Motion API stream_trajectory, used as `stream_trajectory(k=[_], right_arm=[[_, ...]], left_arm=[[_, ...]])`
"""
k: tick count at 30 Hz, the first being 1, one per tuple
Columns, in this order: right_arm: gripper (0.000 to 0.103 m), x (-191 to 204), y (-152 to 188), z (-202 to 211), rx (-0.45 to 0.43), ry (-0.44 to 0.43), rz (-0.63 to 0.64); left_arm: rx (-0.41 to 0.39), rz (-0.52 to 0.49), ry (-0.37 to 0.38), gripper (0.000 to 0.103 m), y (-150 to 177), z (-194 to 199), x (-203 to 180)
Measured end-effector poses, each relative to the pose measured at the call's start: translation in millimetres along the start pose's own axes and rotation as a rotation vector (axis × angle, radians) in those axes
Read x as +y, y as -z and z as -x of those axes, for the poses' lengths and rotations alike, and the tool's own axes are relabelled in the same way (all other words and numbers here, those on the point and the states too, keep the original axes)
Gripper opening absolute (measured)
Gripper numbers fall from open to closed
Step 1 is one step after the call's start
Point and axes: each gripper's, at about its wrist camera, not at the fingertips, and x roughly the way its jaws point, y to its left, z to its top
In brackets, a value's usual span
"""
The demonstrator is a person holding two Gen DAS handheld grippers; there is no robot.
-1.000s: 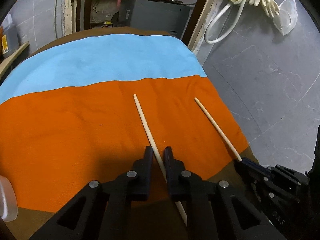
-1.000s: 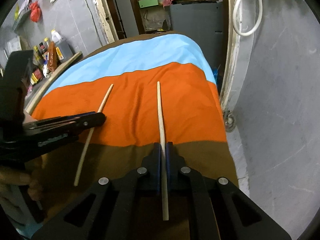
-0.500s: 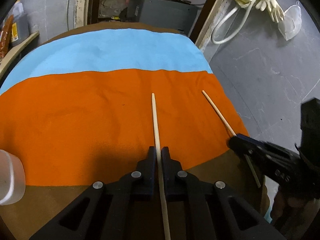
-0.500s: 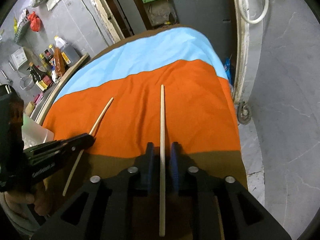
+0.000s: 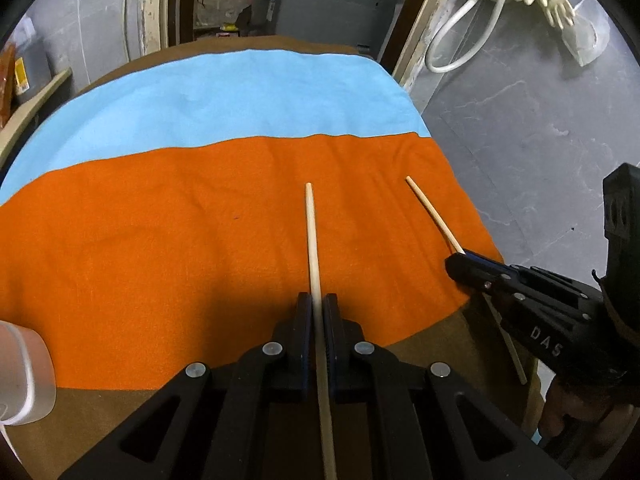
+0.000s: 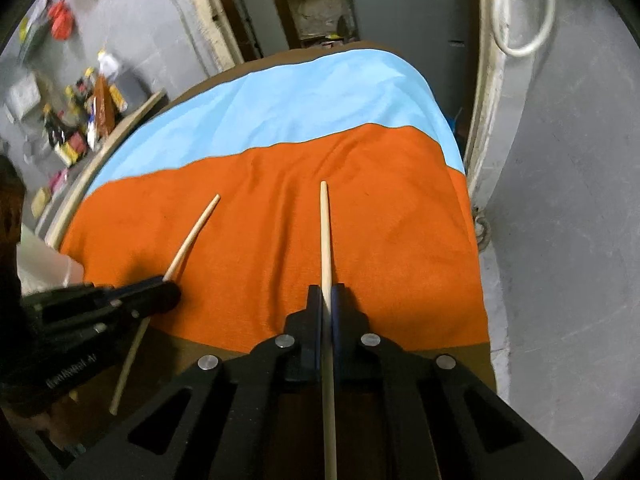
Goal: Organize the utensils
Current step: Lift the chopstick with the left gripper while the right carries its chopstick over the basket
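Two pale wooden chopsticks. My left gripper (image 5: 318,304) is shut on one chopstick (image 5: 312,236), held above the orange cloth and pointing away from me. My right gripper (image 6: 326,294) is shut on the other chopstick (image 6: 325,232), also lifted and pointing forward. In the left wrist view the right gripper (image 5: 460,266) shows at the right with its chopstick (image 5: 432,212). In the right wrist view the left gripper (image 6: 168,294) shows at the left with its chopstick (image 6: 192,236).
The table carries an orange cloth (image 5: 160,240), a light blue cloth (image 5: 220,100) behind it and brown cloth (image 5: 100,420) at the front. A translucent container (image 5: 24,376) stands at the left front. Bottles (image 6: 80,112) line a shelf at the left. A grey wall is on the right.
Both grippers have closed on their chopsticks and lifted them off the cloth. The left chopstick has straightened between the fingers. The right gripper opened briefly and is shut again.
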Motion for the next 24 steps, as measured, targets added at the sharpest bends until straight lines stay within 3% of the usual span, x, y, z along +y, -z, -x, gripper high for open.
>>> stream_trajectory(k=[4,11,15,24], right_arm=[[0.004,-3,3,14,-0.06,-0.032,-0.036],[0.004,8,10,60,-0.285,-0.144,-0.031],[0.004,16,11,83,-0.377,-0.194,-0.02],[0.004,67,1,132,-0.524,-0.266,0.033]], left_arm=[[-0.042,0.053,0.054,0.005,6,11,10],[-0.28,0.087,0.166,0.005,20,67,15],[-0.395,0.082,0.182,0.005,22,99,18],[-0.548,0.091,0.195,0.005,18,162,40]])
